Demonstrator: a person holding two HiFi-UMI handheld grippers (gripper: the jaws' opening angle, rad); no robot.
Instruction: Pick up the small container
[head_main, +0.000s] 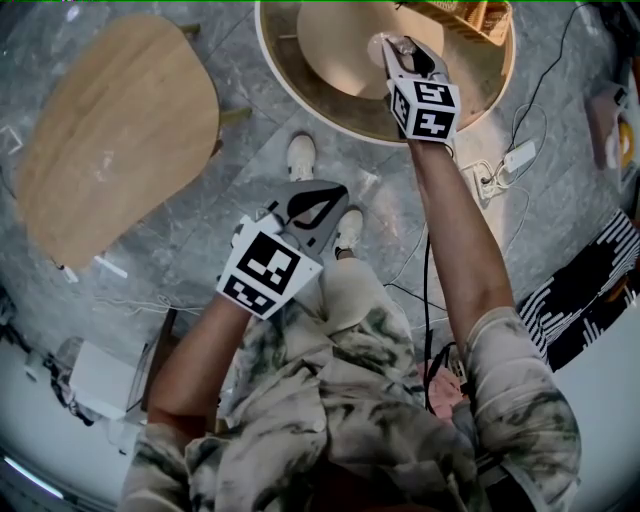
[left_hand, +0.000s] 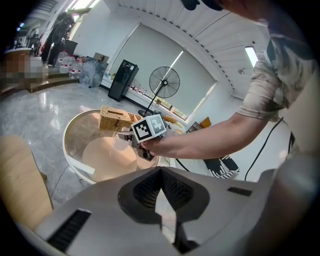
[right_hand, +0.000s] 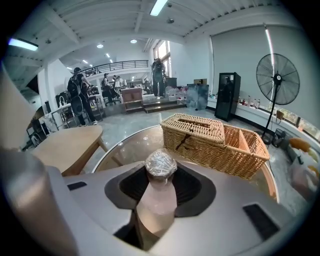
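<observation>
The small container (right_hand: 159, 197) is a clear little tub with a domed, crinkly clear top (right_hand: 160, 164). My right gripper (right_hand: 160, 175) is shut on it, both pads pressed against its sides, and holds it above the round glass table (head_main: 290, 85). In the head view the right gripper (head_main: 400, 50) reaches far out over the table, and the container (head_main: 384, 45) shows at its tips. My left gripper (head_main: 315, 200) hangs over the person's lap, its jaws together and nothing in them. In the left gripper view, the left gripper (left_hand: 160, 200) points toward the right hand's marker cube (left_hand: 148, 127).
A wicker basket (right_hand: 215, 142) with a lidded box stands on the table just beyond the container. A wooden side table (head_main: 120, 130) is at the left. Cables and a power strip (head_main: 505, 165) lie on the floor at the right. A standing fan (right_hand: 277, 80) is farther back.
</observation>
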